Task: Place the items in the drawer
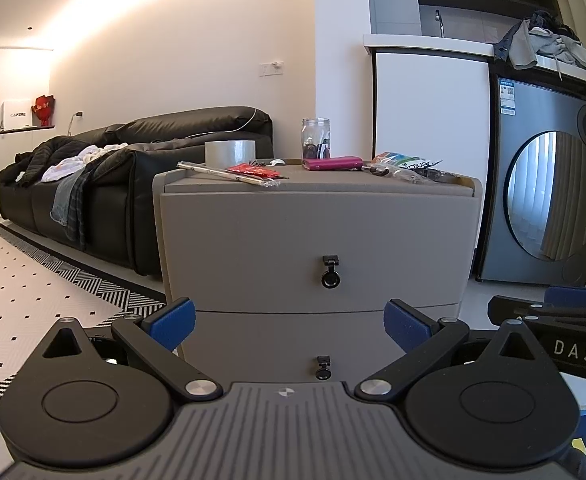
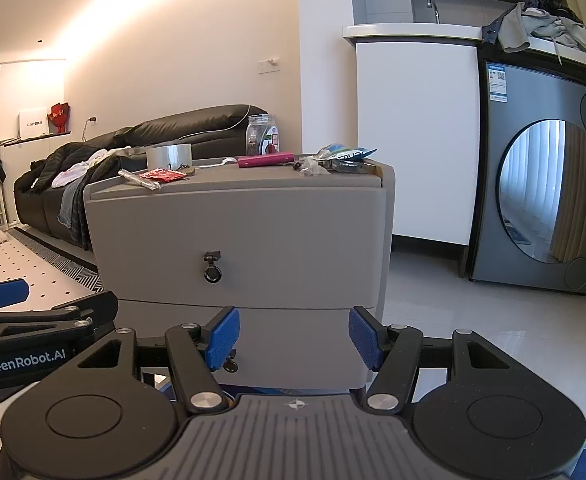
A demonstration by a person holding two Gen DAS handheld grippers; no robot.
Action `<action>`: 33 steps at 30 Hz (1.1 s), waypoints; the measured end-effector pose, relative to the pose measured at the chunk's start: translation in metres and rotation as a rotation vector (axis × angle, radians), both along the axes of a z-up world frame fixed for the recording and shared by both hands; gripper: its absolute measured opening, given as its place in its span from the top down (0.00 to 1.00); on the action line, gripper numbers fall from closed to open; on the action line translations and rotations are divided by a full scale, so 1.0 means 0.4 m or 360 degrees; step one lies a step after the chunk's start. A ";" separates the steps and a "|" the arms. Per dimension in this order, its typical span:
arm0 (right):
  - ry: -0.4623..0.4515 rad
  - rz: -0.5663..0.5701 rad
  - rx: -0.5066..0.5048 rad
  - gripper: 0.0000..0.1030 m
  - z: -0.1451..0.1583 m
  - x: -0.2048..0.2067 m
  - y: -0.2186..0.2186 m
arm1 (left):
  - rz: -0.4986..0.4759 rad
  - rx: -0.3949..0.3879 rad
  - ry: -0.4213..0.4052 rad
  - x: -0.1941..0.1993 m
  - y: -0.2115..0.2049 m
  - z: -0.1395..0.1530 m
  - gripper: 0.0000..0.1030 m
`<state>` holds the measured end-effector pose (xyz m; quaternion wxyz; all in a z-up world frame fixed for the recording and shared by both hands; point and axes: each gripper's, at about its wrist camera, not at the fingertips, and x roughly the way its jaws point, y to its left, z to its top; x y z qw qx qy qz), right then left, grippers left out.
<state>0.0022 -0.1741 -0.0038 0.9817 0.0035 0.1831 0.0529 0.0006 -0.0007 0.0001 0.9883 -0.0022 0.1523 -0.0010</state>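
Observation:
A grey two-drawer cabinet (image 1: 313,240) (image 2: 245,232) stands ahead, both drawers closed, each with a black ring pull (image 1: 330,278) (image 2: 212,273). On its top lie a tape roll (image 1: 229,154) (image 2: 169,156), a clear jar (image 1: 316,142) (image 2: 262,135), a magenta case (image 1: 333,163) (image 2: 265,159), a red packet (image 1: 249,169) (image 2: 163,175), a metal tool (image 1: 221,172) and snack bags (image 1: 405,164) (image 2: 341,158). My left gripper (image 1: 289,326) is open in front of the lower drawer, holding nothing. My right gripper (image 2: 295,338) is open too, level with the drawer seam.
A black sofa (image 1: 133,168) with clothes strewn on it stands left of the cabinet, with a patterned rug (image 1: 33,300) before it. A grey washing machine (image 1: 545,196) (image 2: 541,184) sits at the right under a counter piled with clothes. Pale tiled floor (image 2: 453,300) lies between.

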 end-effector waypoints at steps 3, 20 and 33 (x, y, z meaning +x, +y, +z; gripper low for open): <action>0.0008 -0.0001 0.0001 0.38 0.001 0.001 -0.002 | -0.0006 0.0002 0.0002 0.002 -0.003 0.001 0.00; 0.0003 0.0000 -0.0004 0.38 -0.002 0.014 -0.001 | -0.0020 -0.0002 0.0009 -0.008 0.010 0.017 0.00; -0.0007 -0.0001 -0.0002 0.38 -0.003 0.003 0.000 | -0.0017 -0.0006 -0.0001 -0.003 0.005 0.009 0.00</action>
